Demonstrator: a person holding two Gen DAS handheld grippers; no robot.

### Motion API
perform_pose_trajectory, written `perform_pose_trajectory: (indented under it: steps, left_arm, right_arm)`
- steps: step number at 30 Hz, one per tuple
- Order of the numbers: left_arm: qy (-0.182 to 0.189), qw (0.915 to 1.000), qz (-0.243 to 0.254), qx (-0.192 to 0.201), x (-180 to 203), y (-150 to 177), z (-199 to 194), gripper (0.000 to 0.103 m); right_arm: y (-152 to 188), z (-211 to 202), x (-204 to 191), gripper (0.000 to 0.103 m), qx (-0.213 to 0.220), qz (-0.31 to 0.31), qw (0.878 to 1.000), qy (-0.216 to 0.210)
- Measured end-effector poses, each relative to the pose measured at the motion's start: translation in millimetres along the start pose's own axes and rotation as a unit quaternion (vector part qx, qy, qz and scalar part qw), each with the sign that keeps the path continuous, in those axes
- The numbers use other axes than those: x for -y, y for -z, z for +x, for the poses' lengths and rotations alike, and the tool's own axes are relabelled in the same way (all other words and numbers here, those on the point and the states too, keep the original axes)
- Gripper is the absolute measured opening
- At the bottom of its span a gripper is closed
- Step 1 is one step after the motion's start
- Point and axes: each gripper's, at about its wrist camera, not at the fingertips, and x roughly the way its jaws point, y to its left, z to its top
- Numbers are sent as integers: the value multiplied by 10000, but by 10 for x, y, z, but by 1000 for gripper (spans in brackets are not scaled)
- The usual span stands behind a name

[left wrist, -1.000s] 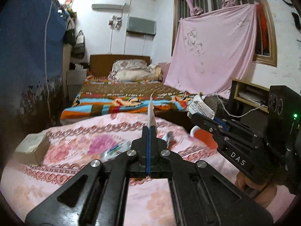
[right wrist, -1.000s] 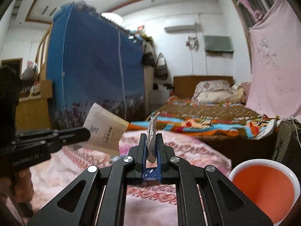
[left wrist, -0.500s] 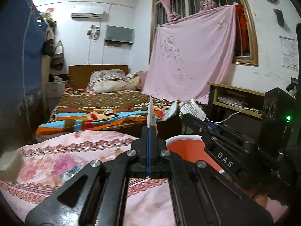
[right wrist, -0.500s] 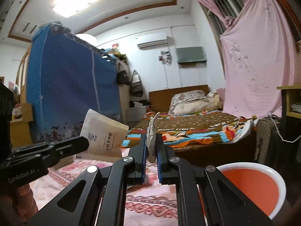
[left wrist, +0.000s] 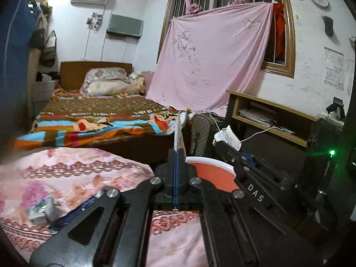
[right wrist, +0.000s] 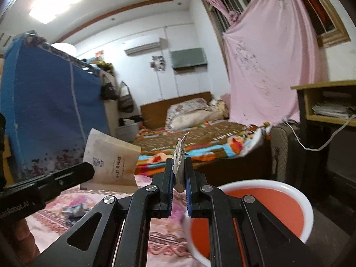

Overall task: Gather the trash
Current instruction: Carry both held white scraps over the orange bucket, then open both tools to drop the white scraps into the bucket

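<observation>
My left gripper (left wrist: pixel 176 155) is shut on a flat paper packet (left wrist: pixel 178 133), seen edge-on; in the right wrist view it is a beige packet with printed text (right wrist: pixel 111 160). My right gripper (right wrist: pixel 179 169) is shut on a crumpled white paper scrap (right wrist: pixel 179 153), which also shows in the left wrist view (left wrist: pixel 227 136). An orange bin with a white rim (right wrist: pixel 278 209) stands just right of and below the right gripper; it sits behind the left gripper in the left wrist view (left wrist: pixel 211 173).
A pink floral cloth (left wrist: pixel 66 173) covers the surface below, with a small wrapper (left wrist: pixel 42 209) on it. Beyond lie a bed (left wrist: pixel 100 115), a blue wardrobe (right wrist: pixel 44 111), a wooden shelf (left wrist: pixel 267 115) and a pink sheet over the window.
Both grippers have swung to the right with their paper, bringing the orange bin closer and larger in both views. The right jaws look slightly wider around the scrap.
</observation>
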Motion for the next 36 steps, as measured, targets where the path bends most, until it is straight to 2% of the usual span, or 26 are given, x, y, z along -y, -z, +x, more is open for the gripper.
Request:
perform_pose_trajectory:
  steps: [10,16,25,29,31,32,36]
  left_arm:
    - [290,9978,-332,-499,132,-6,491,0]
    - [372,9924,-638,-984,135,103,802,0]
    - [450,9874,-778,-1305,175,162,997,0]
    - [488,9842,-808,-1499,164,189,1065,0]
    - [485,9816,-842,-1645,142,222,1097,0]
    - [466,9810,-842,-1682,132,226,1104,0]
    - [377,9794,-908,-1766,74,256,1084,1]
  right_arm:
    - [64,135,338,8,-437,447,9969,479]
    - [131,254,508,9,-852,667,9924,591]
    - [186,304,637,10,-1086,825,9882,690]
    - [202,318,670,14,-1162,893,9862,770]
    - [207,322,674,21,-1186,913,9854,805]
    - [212,321,677,29,-1195,924,9852,814]
    - [215,314,672,31,-1183,911,9855,801]
